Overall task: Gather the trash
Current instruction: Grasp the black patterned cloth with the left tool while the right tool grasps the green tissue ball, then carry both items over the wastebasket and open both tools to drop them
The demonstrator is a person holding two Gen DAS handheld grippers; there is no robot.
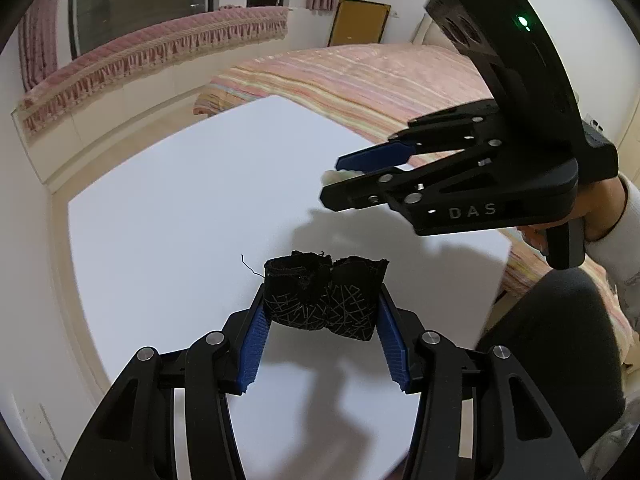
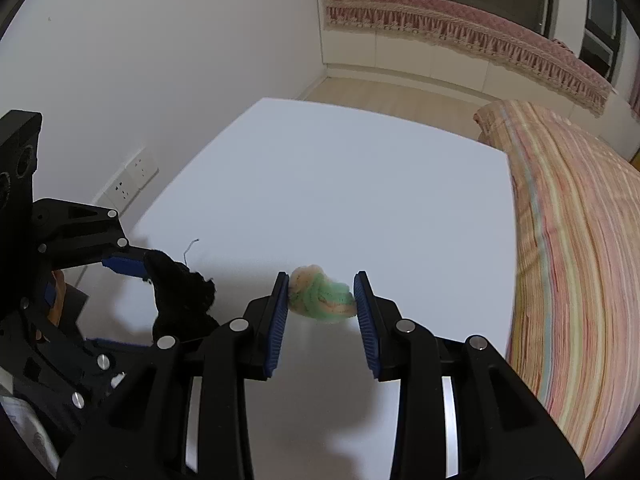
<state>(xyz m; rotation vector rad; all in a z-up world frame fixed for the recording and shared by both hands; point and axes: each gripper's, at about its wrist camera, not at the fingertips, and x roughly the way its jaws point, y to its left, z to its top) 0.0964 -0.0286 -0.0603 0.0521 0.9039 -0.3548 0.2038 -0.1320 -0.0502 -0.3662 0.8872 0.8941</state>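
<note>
So both tongs have something in them here. The left tongs (image 1: 322,312) are clamped on a black fabric scrap (image 1: 322,300), a crumpled, stretchy-looking bit with thin pale crisscross lines printed on it, a frayed raw edge along the top and one loose thread sticking out at the left. The ribbed blue pads (image 1: 254,346) press in on both sides and it's held off the bench (image 1: 180,200).

The right tongs (image 2: 322,296) are squeezed on a fuzzy wad of yarn (image 2: 322,296), soft and lumpy, mixed green, peach and cream. The edges look blurry, so no finer detail there. It sits right between the pad tips, above the surface.

The bench itself is plain, smooth matte white, nothing else lying on it, just soft shadows under the tongs. Past its far edge there's a bed (image 2: 572,260) with a striped pastel cover, close against the bench on the right-hand side. A pink quilted cloth with a tassel fringe (image 2: 460,28) drapes a low white ledge under the window. A wall socket plate (image 2: 130,178) sits on the white wall by the left side. A pale sleeve (image 1: 624,232) shows behind the right tool.
</note>
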